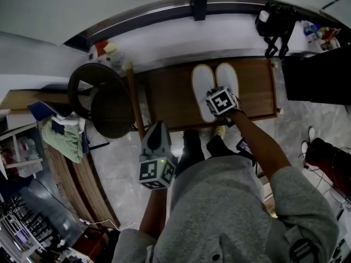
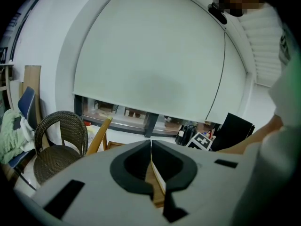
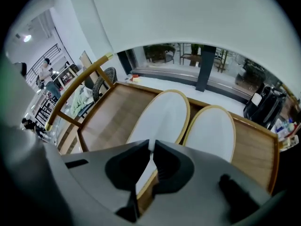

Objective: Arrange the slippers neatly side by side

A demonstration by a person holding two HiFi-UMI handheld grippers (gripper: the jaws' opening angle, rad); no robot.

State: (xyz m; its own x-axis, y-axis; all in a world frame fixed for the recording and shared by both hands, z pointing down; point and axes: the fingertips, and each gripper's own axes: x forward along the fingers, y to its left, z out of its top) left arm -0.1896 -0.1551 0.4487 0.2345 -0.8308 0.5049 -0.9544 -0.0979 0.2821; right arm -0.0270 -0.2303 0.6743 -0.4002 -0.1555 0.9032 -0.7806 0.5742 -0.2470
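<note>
Two white slippers with tan rims lie side by side, toes away from me, on a low wooden platform [image 1: 164, 100]: the left slipper [image 1: 203, 89] [image 3: 162, 114] and the right slipper [image 1: 227, 76] [image 3: 211, 131]. My right gripper [image 1: 221, 105] [image 3: 153, 147] points steeply down over their heel ends. Its jaws are shut, with the tips over the left slipper's heel; I cannot tell whether they touch it. My left gripper [image 1: 157, 125] [image 2: 151, 142] hangs short of the platform's near edge, shut and holding nothing.
A dark wicker chair [image 1: 104, 100] [image 2: 59, 142] stands left of the platform, with a slanted wooden pole [image 1: 134, 100] between them. A black bag [image 1: 274, 23] sits at the far right by the window sill. Green cloth [image 1: 63, 138] lies at the left. My feet [image 1: 192, 144] stand just before the platform.
</note>
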